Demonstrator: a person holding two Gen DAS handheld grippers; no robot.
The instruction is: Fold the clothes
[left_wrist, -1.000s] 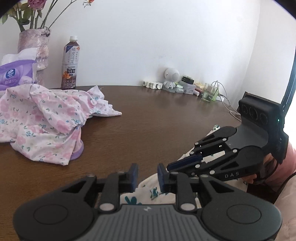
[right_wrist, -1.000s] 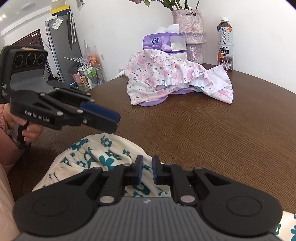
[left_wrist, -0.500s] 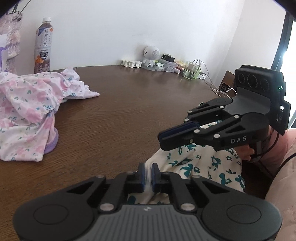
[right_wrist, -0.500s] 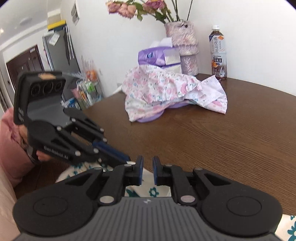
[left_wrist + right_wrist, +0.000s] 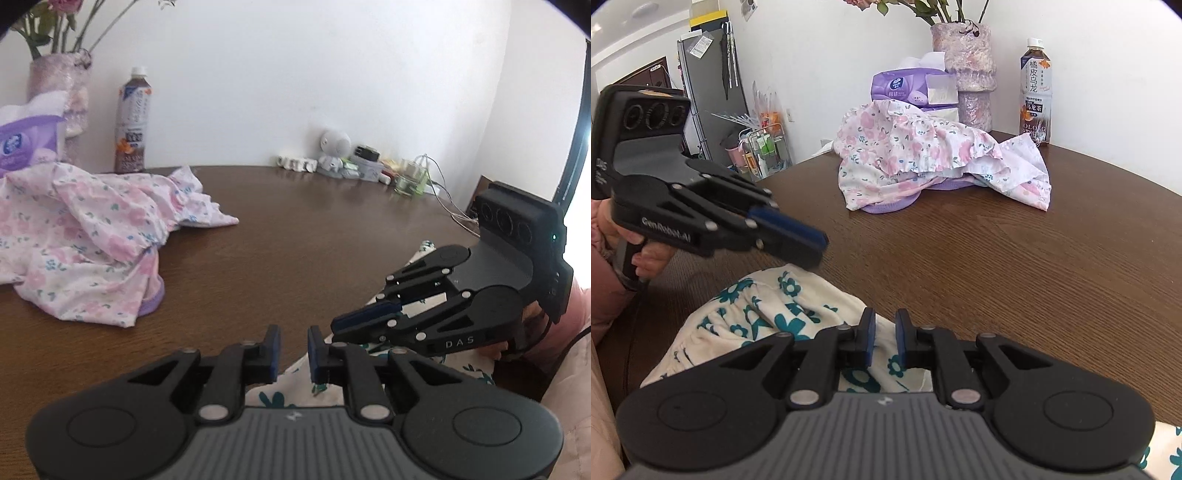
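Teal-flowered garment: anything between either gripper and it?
Nothing visible. The teal-flowered garment lies at the near table edge under both the left gripper and right gripper; the pink floral pile sits well beyond.

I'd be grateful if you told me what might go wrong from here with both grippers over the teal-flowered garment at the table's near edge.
1. The teal-flowered garment drapes over the table edge; a one-sided pull might drag it off.
2. The left gripper and right gripper, both slightly open, hold nothing, so closing now may catch only a loose fold.
3. They hover close together and may collide.
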